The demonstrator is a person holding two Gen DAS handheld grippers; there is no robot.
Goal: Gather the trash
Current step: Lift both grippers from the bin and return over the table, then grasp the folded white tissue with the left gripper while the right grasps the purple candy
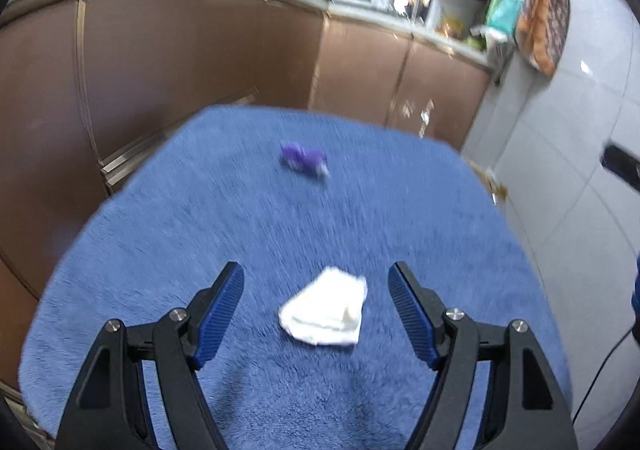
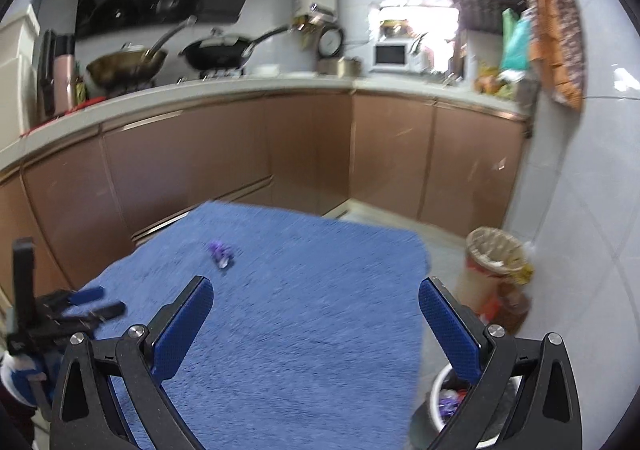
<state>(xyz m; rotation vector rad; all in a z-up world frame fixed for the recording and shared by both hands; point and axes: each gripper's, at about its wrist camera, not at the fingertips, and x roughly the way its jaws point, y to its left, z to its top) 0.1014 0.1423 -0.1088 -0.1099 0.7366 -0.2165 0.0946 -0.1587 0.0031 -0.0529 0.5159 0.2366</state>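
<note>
A crumpled white tissue [image 1: 326, 308] lies on the blue fuzzy cloth [image 1: 400, 218] covering the table. My left gripper [image 1: 316, 282] is open and empty, its jaws either side of the tissue and just above it. A small purple wrapper [image 1: 304, 159] lies farther back on the cloth; it also shows in the right wrist view [image 2: 221, 252]. My right gripper [image 2: 316, 298] is open and empty above the cloth's right part. The left gripper [image 2: 86, 302] shows at the left edge of the right wrist view. A white bin [image 2: 436, 402] holding wrappers stands on the floor below the right finger.
A cardboard container [image 2: 494, 274] lined with a bag stands on the floor by the tiled wall [image 2: 580, 210], right of the table. Brown kitchen cabinets [image 2: 200, 162] and a counter with pans run behind the table.
</note>
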